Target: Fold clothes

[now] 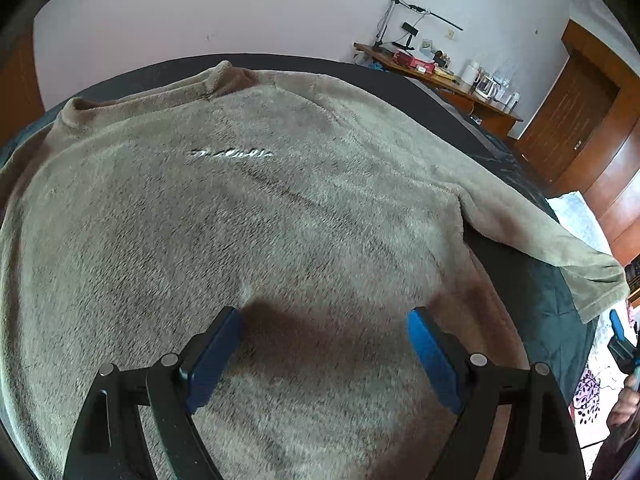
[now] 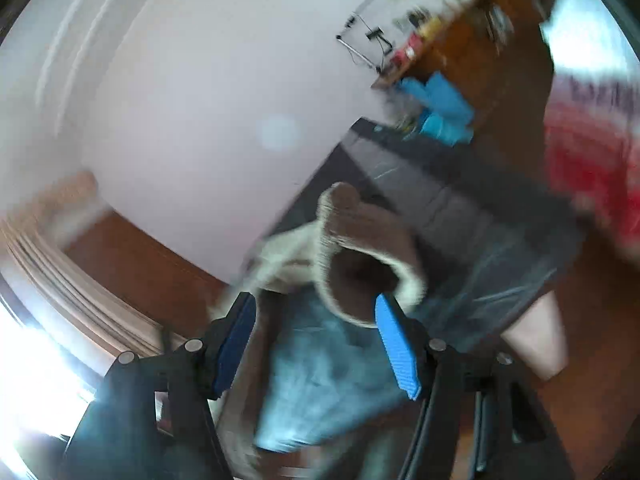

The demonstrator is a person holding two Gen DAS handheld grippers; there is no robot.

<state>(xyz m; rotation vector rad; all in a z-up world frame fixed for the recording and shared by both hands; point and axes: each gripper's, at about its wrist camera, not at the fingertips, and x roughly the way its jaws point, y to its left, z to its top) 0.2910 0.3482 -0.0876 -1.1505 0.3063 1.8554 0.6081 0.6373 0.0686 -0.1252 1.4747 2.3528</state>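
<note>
A fuzzy beige sweater [image 1: 248, 208] lies flat on a dark bed cover [image 1: 532, 292], collar at the far side, its right sleeve [image 1: 560, 248] reaching the bed's right edge. My left gripper [image 1: 324, 316] is open and empty, hovering just above the sweater's lower body. In the right wrist view, which is blurred, my right gripper [image 2: 316, 308] is open and empty, and the sleeve cuff opening [image 2: 360, 272] hangs just beyond its fingertips. The right gripper also shows at the far right of the left wrist view [image 1: 622, 340].
A wooden desk [image 1: 440, 76] with a lamp, kettle and bottles stands against the far wall. A wooden door [image 1: 572, 120] is at the right. A light patterned sheet [image 1: 588, 392] lies beside the bed's right edge.
</note>
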